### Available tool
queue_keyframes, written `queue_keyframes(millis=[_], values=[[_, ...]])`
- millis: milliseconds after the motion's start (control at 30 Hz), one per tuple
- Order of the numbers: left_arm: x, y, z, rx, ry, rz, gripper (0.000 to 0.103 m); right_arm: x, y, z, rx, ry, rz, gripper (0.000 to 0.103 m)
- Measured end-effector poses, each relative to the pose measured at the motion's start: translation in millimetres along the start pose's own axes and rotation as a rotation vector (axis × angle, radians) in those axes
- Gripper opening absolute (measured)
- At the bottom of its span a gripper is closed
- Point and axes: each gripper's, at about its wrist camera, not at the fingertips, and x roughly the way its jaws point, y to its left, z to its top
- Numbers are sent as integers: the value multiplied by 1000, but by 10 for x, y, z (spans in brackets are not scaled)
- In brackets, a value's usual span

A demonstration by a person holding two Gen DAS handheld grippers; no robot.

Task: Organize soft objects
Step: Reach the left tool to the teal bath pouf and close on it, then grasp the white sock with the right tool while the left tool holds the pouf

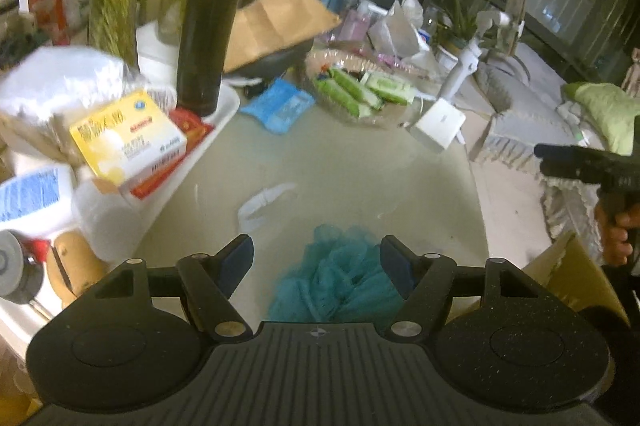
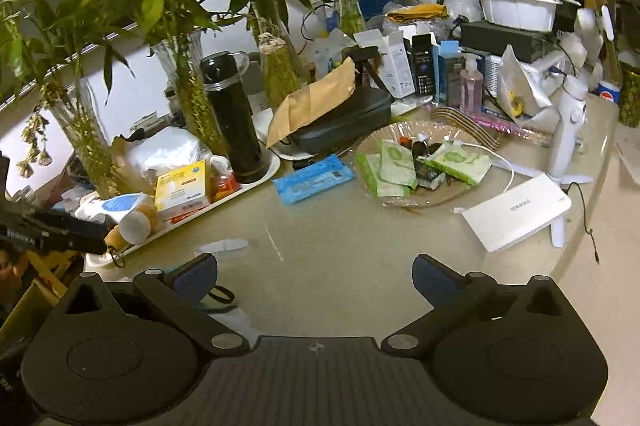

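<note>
Between and just beyond the two blue-padded fingertips of the left gripper, at the near edge of the pale glossy tabletop: a teal mesh bath pouf, bunched netting, crumpled and roundish, without any clear long axis, so no preferred closing direction. Lies dead ahead and slightly below, nearer the right-hand pad than the left-hand one, both pads standing clear of the mesh, wide apart, gripping nothing. Far closer to the left gripper than to the right gripper, whose own jaws also stand wide with only bare tabletop between them; a sliver of teal beside its left pad, probably that same pouf, though mostly hidden behind the finger. Looks light, springy, easily squashed, likely to snag on a pad edge rather than slip. Just beyond the pouf, a small crumpled white plastic scrap. Farther off, well apart: a blue flat pack of wipes and green wipe packets in a clear glass dish, soft goods too by the look of them. Left of all that, a white tray with a tall black flask and a yellow carton.
</note>
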Motion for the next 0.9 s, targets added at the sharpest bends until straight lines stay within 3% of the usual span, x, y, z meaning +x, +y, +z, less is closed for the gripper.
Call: queue_keyframes(millis=[233, 533, 667, 900], values=[[156, 185, -151, -34, 17, -83, 66, 246, -146, -16, 56, 4, 0, 103], [372, 290, -320, -36, 63, -140, 37, 510, -237, -87, 113, 22, 24, 103], [372, 273, -323, -26, 61, -140, 10, 613, -225, -115, 100, 25, 50, 103], [333, 253, -330, -17, 25, -90, 3, 831, -177, -185, 57, 68, 197, 102]])
